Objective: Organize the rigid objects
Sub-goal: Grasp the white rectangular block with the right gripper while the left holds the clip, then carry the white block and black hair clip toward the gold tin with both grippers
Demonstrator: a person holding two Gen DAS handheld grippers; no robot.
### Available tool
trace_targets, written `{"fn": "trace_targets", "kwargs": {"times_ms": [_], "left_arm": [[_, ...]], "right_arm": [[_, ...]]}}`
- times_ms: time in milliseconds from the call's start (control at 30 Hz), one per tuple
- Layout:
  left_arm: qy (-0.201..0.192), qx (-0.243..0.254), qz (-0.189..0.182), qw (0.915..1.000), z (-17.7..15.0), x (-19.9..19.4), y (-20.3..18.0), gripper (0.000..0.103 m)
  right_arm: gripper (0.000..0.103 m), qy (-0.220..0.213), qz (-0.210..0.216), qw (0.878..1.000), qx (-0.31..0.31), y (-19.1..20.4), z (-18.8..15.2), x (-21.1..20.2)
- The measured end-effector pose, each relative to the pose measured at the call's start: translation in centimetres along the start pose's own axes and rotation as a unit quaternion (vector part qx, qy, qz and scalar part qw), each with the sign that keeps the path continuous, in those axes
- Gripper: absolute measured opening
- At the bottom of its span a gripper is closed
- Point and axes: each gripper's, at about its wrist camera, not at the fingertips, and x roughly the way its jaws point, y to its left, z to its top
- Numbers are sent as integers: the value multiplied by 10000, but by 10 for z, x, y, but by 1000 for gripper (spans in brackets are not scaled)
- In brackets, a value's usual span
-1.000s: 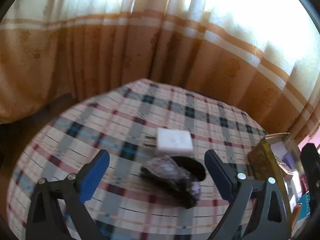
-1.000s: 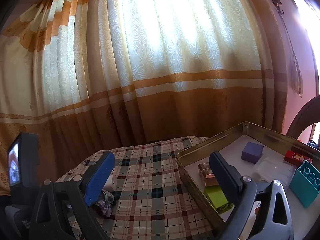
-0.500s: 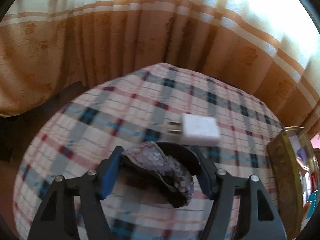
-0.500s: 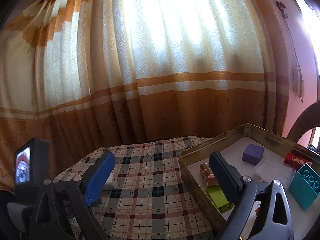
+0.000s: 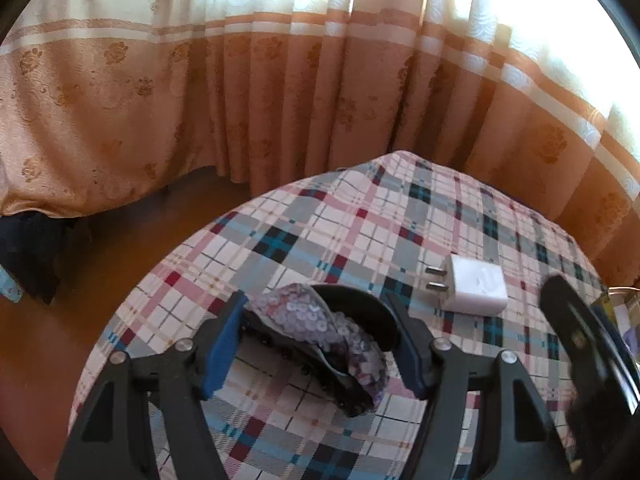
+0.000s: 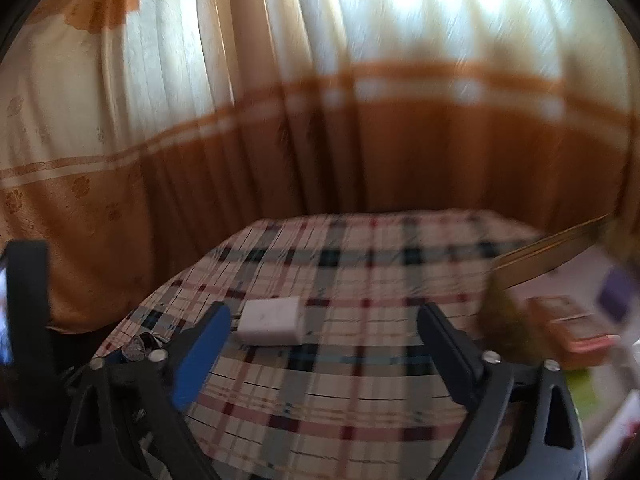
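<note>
My left gripper (image 5: 314,310) is shut on a black hair clip covered in purple sequins (image 5: 320,324), low over the plaid tablecloth (image 5: 360,232). A white charger plug (image 5: 476,288) lies on the cloth just beyond and to the right of it. In the right wrist view the same charger plug (image 6: 272,320) lies right ahead of the blue left finger (image 6: 200,356). The right gripper (image 6: 323,312) has its jaws closing, with nothing pressed between them. The sequined clip (image 6: 138,348) shows at the lower left of that view.
A gold tin box (image 6: 552,248) stands at the right on the table, holding a copper-coloured item (image 6: 568,328), a purple block (image 6: 616,292) and other small things. Orange and cream curtains (image 5: 280,100) hang close behind the table. The right gripper's dark, blurred body (image 5: 580,360) is close on the right.
The left jaws closed onto the sequined clip. The right gripper swung left from the tin box towards the charger plug, and its jaws narrowed.
</note>
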Motion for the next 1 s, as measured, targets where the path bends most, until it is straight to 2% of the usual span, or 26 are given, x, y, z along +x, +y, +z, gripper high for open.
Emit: {"fn": "trace_targets", "kwargs": {"times_ms": [100,167,333,367,467,500,667,900,1000], "left_arm": [[28,47,72,10000,1,2,-3,68],[31,45,86,9999,1,3,-3,68],[39,88,123,9999,2,4,-3,68],[41,97,132,9999,2,4,-3,68],[42,103,132,9999,2,3,-3,68],[41,99,128,9999,1,2,-3,68],[80,224,211,9995,1,2,-6,68],[102,294,230,9993,0,2,-7,68],[106,334,206,9992,-1,2,-9,68]], "right_arm": [[77,463,205,9987,79,3,4,27],[73,656,309,9973,105,8,4,38],[72,1082,594,9924,32,19,6,61],[68,1142,593,9917,3,20,6,64],[56,1141,492,9922,-78,21,9,66],[55,1152,489,9921,-79,21,9,66],[53,1207,393,9911,-401,23,9,65],[53,1254,515,9884,-682,23,10,70],[52,1208,497,9897,-587,14,9,65]]}}
